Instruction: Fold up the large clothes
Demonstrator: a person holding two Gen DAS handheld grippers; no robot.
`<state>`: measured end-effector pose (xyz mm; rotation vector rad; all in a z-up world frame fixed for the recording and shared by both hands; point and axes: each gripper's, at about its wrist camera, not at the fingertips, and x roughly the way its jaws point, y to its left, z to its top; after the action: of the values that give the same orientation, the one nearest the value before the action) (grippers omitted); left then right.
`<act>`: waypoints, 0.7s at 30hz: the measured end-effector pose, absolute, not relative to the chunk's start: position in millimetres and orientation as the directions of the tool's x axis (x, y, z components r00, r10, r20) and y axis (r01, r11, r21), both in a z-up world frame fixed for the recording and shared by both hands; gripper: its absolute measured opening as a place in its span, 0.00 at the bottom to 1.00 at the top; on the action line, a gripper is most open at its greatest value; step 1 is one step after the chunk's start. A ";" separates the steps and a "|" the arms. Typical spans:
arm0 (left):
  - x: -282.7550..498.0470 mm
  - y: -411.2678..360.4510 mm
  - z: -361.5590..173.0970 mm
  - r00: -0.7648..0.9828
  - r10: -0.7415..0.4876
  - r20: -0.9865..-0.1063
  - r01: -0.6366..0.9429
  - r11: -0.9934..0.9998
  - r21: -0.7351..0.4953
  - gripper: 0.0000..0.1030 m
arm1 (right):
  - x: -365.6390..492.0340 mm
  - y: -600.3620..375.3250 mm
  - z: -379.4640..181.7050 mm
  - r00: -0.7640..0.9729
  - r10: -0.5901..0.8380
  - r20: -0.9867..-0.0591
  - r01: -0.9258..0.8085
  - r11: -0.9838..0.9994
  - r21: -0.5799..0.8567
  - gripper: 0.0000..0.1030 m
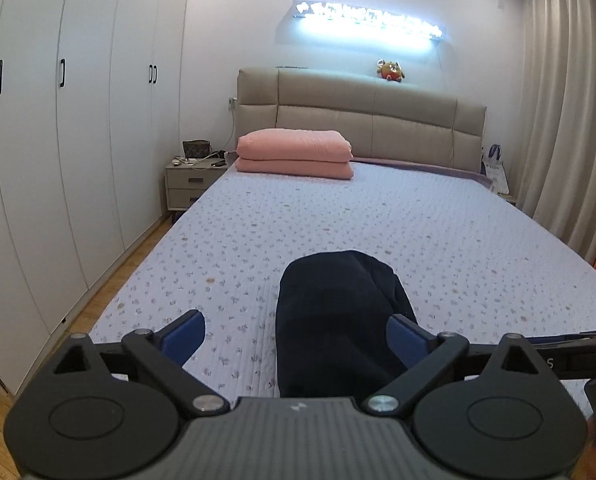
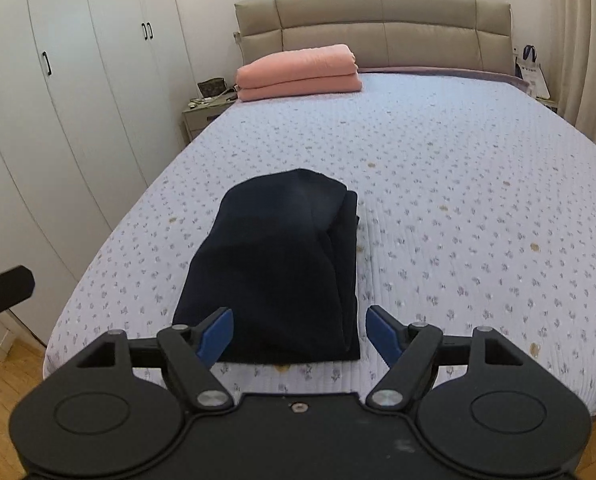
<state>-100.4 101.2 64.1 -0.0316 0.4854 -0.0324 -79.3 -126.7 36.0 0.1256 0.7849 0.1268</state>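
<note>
A dark navy garment (image 2: 274, 272) lies folded in a compact stack near the foot of the bed (image 2: 458, 200); it also shows in the left wrist view (image 1: 334, 320). My left gripper (image 1: 298, 336) is open and empty, held just above the near end of the garment, its blue pads (image 1: 186, 336) wide apart. My right gripper (image 2: 300, 336) is open and empty, its pads (image 2: 218, 336) spread just before the garment's near edge. Part of the left gripper (image 2: 2, 288) shows at the left edge of the right wrist view.
A folded pink quilt (image 1: 294, 154) lies by the beige headboard (image 1: 378, 120). White wardrobes (image 1: 58, 160) line the left wall, with a nightstand (image 1: 190, 184) beside the bed. Curtains (image 1: 570, 120) hang at the right. Wooden floor (image 2: 2, 376) runs along the bed's left side.
</note>
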 end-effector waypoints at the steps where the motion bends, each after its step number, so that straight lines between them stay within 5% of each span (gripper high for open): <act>1: -100.5 99.7 63.6 0.883 -0.039 -0.467 0.025 0.999 -0.036 0.96 | -80.2 -126.1 34.8 0.701 0.155 -0.696 -0.070 0.986 0.150 0.85; 21: -87.6 87.0 50.6 0.854 -0.008 -0.520 0.024 0.999 0.024 0.96 | -86.9 -138.1 30.3 0.700 0.116 -0.705 -0.056 0.993 0.108 0.85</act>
<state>-87.6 87.0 50.6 0.0304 0.5471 -0.0171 -86.9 -138.1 30.3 0.0805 0.7902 0.0962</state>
